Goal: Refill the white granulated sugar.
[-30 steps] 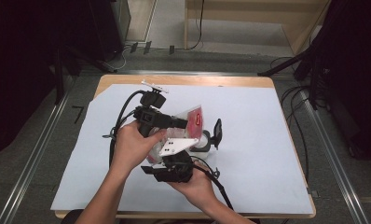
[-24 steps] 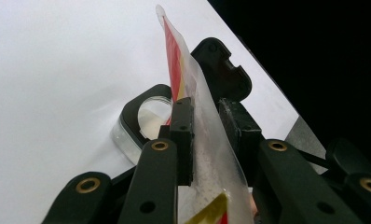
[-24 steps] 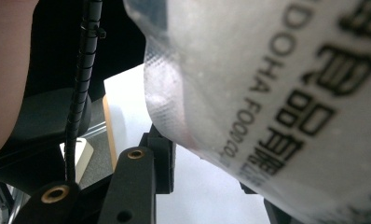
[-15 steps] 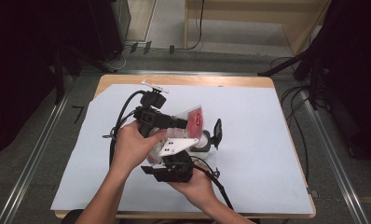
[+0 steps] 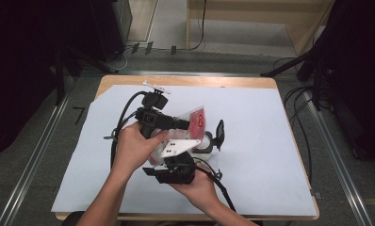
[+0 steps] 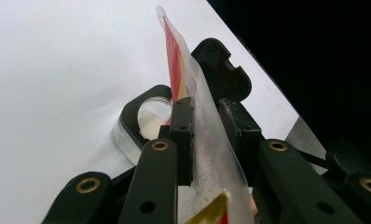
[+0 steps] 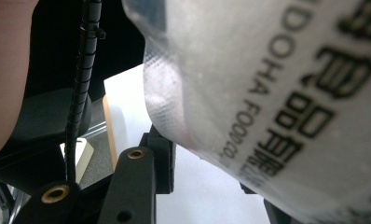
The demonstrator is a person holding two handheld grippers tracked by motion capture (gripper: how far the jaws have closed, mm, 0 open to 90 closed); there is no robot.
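Mid-frame in the high view, a clear pouch [image 5: 195, 123] with red print was held off the white sheet [image 5: 270, 141]. Left gripper [image 6: 207, 126] clamped its edge; right gripper [image 7: 207, 172] clamped on its printed lower part.

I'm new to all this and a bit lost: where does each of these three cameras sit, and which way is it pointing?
High view: above the table's near edge, looking forward and down at the white sheet; both forearms and hands show.
Left gripper view: on the left tongs, looking along their black jaws at the plastic pouch.
Right gripper view: on the right tongs, close under the pouch's printed side.
Shared: the same pouch appears in both gripper views.
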